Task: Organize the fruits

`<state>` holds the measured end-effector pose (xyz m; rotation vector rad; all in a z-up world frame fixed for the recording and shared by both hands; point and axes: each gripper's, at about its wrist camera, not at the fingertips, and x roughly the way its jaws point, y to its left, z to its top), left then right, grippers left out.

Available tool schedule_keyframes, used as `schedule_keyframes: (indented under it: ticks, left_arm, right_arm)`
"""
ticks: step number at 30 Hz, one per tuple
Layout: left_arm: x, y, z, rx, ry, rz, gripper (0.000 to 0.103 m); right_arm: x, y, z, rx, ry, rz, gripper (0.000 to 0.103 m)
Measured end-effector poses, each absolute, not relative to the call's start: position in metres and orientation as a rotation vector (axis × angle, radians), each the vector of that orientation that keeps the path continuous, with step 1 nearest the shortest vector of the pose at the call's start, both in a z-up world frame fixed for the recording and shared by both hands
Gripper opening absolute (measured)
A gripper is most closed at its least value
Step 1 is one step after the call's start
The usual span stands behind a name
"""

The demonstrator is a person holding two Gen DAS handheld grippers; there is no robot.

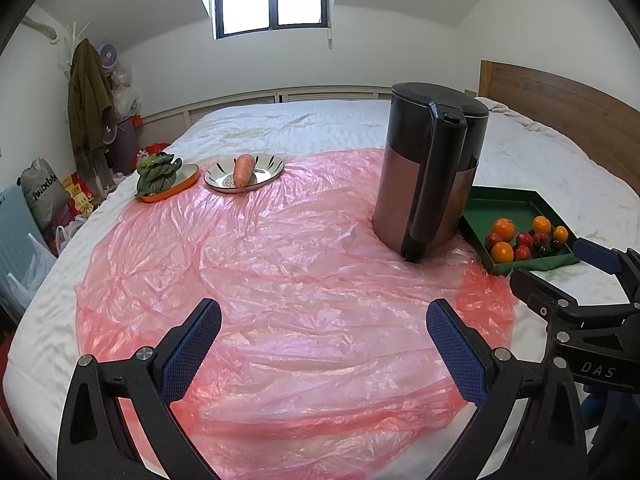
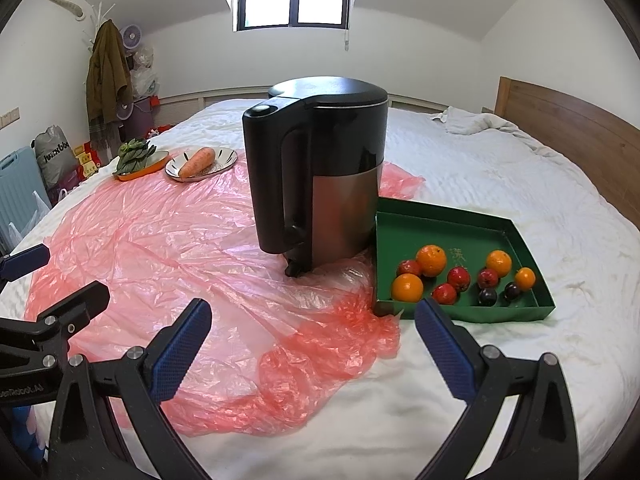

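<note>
So the fruits sit loose in a green tray (image 2: 460,216) on the white bed (image 2: 500,168), bunched toward the tray's near edge, with the far half bare green. Counting from the right wrist view: four oranges, the biggest (image 2: 431,260) next to a slightly smaller one (image 2: 407,288), plus two more (image 2: 499,263) (image 2: 525,278) toward the right side; four shiny red fruits (image 2: 458,278) scattered between them; and two dark plum-looking ones (image 2: 488,297) right at the near wall. One black and steel kettle (image 2: 320,168) stands upright just beside the tray's left edge, on a crumpled pink plastic sheet (image 2: 180,240). At the sheet's far left edge there are two plates: an orange one with leafy greens (image 1: 158,174) and a white patterned one with a single carrot (image 1: 244,170). The right wrist view shows gold characters printed on the tray floor, which the left view is too far off to catch; the left view has the kettle hiding part of the tray. The left gripper (image 1: 324,344) hangs over the pink sheet with fingers spread wide, holding nothing. The right gripper (image 2: 314,342) is just as wide and empty, near the tray's near-left corner.
</note>
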<state>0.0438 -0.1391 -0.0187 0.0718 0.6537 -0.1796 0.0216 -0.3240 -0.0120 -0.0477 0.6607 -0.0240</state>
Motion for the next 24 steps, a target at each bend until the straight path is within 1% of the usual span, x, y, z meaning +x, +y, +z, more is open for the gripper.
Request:
schedule_keyframes:
  ticks: [24]
  left_arm:
    - [0.039, -0.129, -0.007, 0.063, 0.623, -0.162, 0.101]
  right_arm:
    - [0.02, -0.314, -0.019, -0.039, 0.675, -0.018, 0.103]
